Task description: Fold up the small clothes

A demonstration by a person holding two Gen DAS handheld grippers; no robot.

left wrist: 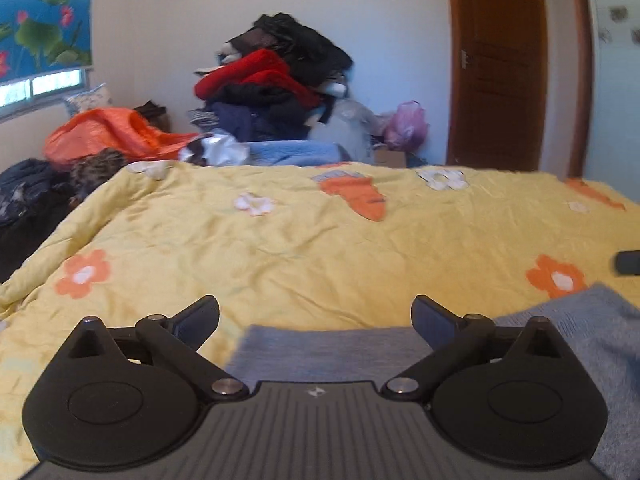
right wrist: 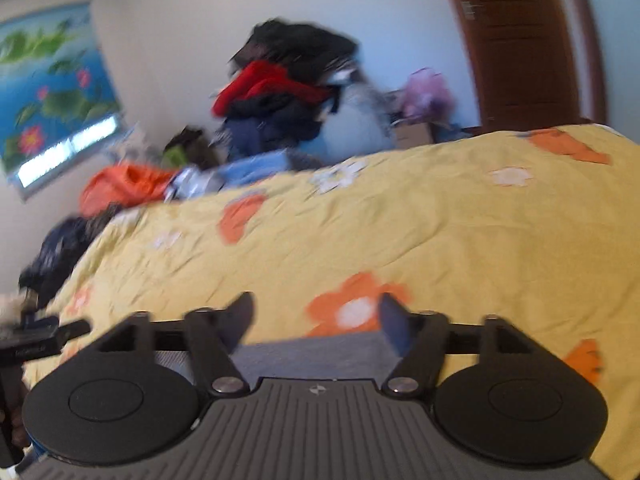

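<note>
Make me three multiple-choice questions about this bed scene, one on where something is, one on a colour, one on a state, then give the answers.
1. Where does the grey garment lie?
A. On the yellow quilt, just below the left gripper
B. On the clothes pile by the wall
C. Hanging on the door

2. What colour is the quilt?
A. Blue with stripes
B. Yellow with orange and white flowers
C. Plain white

3. How does the left gripper stand?
A. Shut on the garment
B. Shut on nothing
C. Open, pads apart, holding nothing

Answers: 1 A, the grey cloth lies flat on the quilt under the gripper. 2 B, flowers dot the yellow cover. 3 C, both fingers stand wide apart and clear of the cloth.
</note>
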